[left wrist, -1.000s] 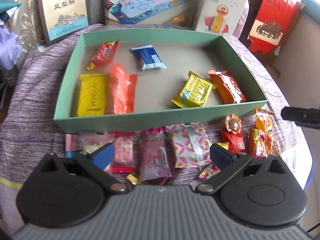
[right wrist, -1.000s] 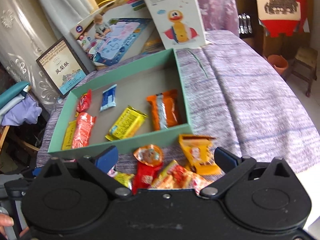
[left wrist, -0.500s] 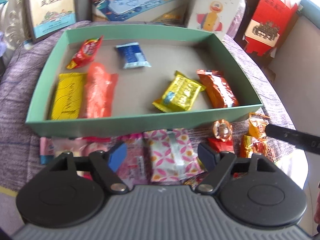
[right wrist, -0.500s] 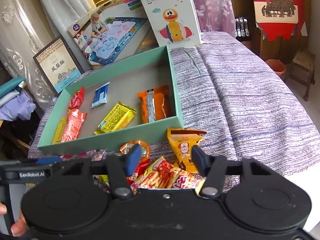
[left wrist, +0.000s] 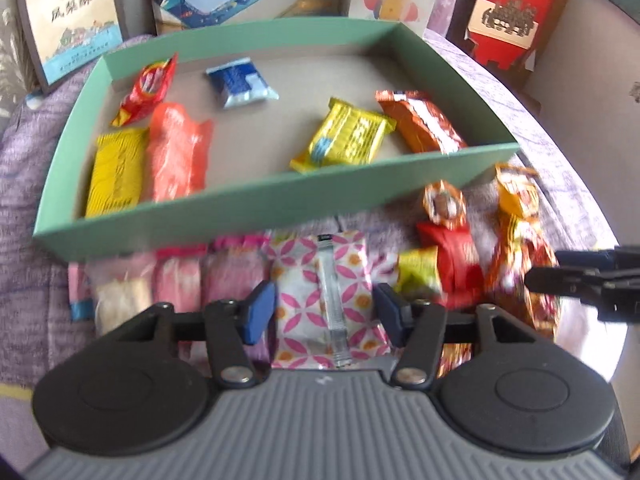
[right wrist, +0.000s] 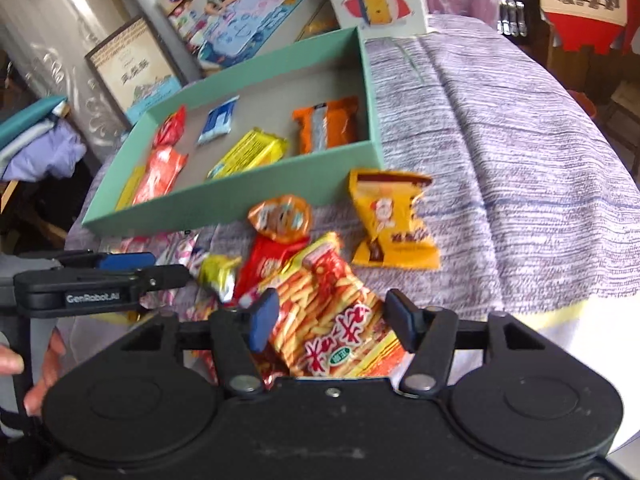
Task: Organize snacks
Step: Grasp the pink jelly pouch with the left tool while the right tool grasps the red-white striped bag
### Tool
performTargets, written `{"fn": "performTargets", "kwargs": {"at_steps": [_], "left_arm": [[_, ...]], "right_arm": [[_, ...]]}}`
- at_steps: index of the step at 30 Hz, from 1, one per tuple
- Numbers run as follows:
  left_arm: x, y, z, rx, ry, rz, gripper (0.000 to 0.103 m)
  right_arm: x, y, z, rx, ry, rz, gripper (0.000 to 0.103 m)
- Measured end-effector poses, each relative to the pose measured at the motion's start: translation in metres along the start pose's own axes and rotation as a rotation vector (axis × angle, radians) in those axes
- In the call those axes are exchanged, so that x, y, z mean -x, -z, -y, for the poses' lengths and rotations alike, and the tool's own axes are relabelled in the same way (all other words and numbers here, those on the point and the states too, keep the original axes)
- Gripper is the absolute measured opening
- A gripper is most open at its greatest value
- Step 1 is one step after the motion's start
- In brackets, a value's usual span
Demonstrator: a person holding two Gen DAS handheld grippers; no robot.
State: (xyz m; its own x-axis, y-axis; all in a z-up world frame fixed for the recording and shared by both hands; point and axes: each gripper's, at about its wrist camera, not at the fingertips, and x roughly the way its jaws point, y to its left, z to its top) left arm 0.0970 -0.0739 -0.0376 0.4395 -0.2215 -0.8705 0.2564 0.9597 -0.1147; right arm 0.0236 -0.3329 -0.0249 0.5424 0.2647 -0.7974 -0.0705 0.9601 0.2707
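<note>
With my left gripper [left wrist: 325, 312] half-closing around the pink-patterned white packet [left wrist: 326, 296] and my right gripper [right wrist: 328, 320] reopening, both untouched, crowded neighbours near the cloth's front edge could get pinched.

"GenRobot.AI" on left gripper [right wrist: 120, 276] arm; Chinese characters on framed box [left wrist: 70, 20], red-orange snack pack [right wrist: 336, 328].
</note>
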Motion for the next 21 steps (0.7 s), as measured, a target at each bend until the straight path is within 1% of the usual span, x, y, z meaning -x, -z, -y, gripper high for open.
{"fn": "performTargets", "kwargs": {"at_steps": [2, 3, 4, 7, 8, 10, 12, 14, 15, 16, 19, 20, 21], "left_arm": [[0.009, 0.007, -0.009, 0.024, 0.019, 0.017, 0.058], [0.013, 0.010, -0.014, 0.040, 0.024, 0.028, 0.059], [0.018, 0.012, -0.020, 0.061, 0.023, 0.044, 0.059], [0.028, 0.014, -0.036, 0.108, 0.014, 0.073, 0.059], [0.031, 0.014, -0.040, 0.120, 0.003, 0.082, 0.056], [0.031, 0.013, -0.048, 0.138, -0.017, 0.084, 0.052], [0.027, 0.010, -0.051, 0.137, -0.038, 0.068, 0.035], [0.021, 0.007, -0.049, 0.113, -0.062, 0.057, 0.029], [0.018, 0.006, -0.046, 0.088, -0.082, 0.052, 0.025], [0.014, 0.005, -0.044, 0.064, -0.100, 0.043, 0.024], [0.005, 0.003, -0.031, -0.009, -0.135, 0.037, 0.025], [0.004, 0.002, -0.026, -0.035, -0.139, 0.034, 0.027], [0.003, 0.001, -0.020, -0.064, -0.136, 0.031, 0.035]], "right_arm": [[0.002, 0.001, -0.003, 0.012, 0.004, 0.004, 0.070], [0.004, 0.001, -0.005, 0.019, 0.006, 0.011, 0.081], [0.005, 0.001, -0.009, 0.034, 0.008, 0.019, 0.085], [0.002, 0.002, -0.021, 0.095, 0.017, 0.020, 0.085], [0.000, 0.003, -0.025, 0.113, 0.023, 0.018, 0.085], [-0.006, 0.006, -0.031, 0.146, 0.056, 0.015, 0.084], [-0.012, 0.010, -0.033, 0.160, 0.076, 0.012, 0.083], [-0.015, 0.013, -0.036, 0.183, 0.106, 0.025, 0.075], [-0.016, 0.014, -0.037, 0.194, 0.120, 0.035, 0.065], [-0.016, 0.014, -0.037, 0.201, 0.127, 0.039, 0.061], [-0.015, 0.015, -0.033, 0.192, 0.114, 0.040, 0.058], [-0.015, 0.015, -0.031, 0.185, 0.111, 0.040, 0.058], [-0.015, 0.016, -0.029, 0.177, 0.108, 0.041, 0.058]]}}
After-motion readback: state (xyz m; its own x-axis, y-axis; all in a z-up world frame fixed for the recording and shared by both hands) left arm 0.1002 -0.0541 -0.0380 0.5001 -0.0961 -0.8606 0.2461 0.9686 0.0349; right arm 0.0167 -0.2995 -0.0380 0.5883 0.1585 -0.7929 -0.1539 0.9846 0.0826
